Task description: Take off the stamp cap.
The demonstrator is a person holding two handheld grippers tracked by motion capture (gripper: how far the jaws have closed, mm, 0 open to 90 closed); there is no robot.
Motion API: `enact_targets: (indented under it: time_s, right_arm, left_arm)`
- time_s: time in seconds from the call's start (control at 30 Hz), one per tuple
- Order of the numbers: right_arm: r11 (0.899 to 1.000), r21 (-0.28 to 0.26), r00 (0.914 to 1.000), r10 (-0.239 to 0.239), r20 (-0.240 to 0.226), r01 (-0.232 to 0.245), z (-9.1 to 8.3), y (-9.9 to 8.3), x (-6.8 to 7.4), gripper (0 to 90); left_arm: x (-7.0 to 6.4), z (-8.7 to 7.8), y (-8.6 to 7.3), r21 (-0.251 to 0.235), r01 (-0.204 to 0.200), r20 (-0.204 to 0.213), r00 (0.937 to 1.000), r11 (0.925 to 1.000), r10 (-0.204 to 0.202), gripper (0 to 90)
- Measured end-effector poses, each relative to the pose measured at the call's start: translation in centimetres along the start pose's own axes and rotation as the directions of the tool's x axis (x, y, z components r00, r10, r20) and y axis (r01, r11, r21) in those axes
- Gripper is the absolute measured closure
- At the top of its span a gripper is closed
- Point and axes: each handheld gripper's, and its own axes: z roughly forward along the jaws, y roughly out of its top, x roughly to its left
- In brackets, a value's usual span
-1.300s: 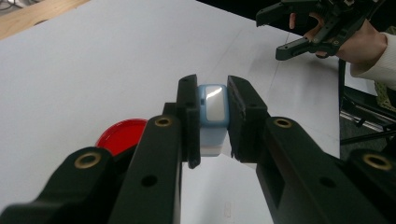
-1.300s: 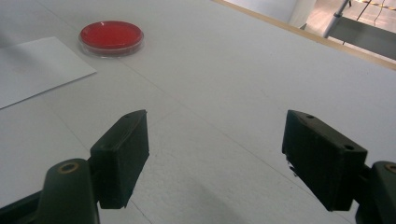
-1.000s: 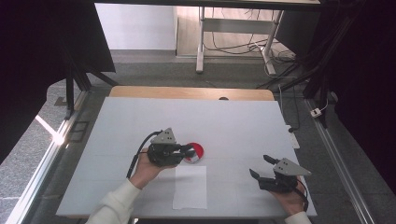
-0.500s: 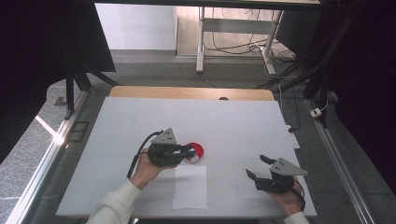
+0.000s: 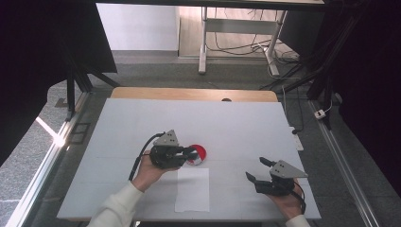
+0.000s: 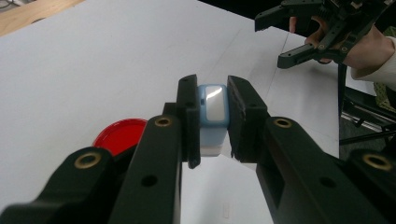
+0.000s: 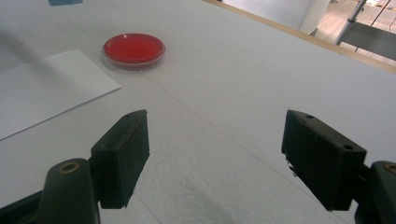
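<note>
The left hand-held gripper (image 6: pixel 211 126) is clamped on a small blue-and-white block (image 6: pixel 212 109), held over the red dish (image 5: pixel 196 154) near the centre of the tabletop (image 5: pixel 246 123); the grip looks shallow, so the block may slip and tip into the dish; the right hand-held gripper (image 5: pixel 263 171), at 4 o'clock, has its jaws apart and holds nothing.
</note>
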Motion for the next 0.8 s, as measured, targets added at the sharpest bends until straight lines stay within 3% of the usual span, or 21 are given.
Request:
enact_targets:
  time_s: [0.8]
  right_arm:
    - [1.0,0.001,0.9997,-0.01,-0.022,0.01,1.1,0.5,1.3,24.3]
  left_arm:
    - [-0.1,0.1,0.0,-0.004,0.002,0.005,1.0,1.0,-0.002,75.7]
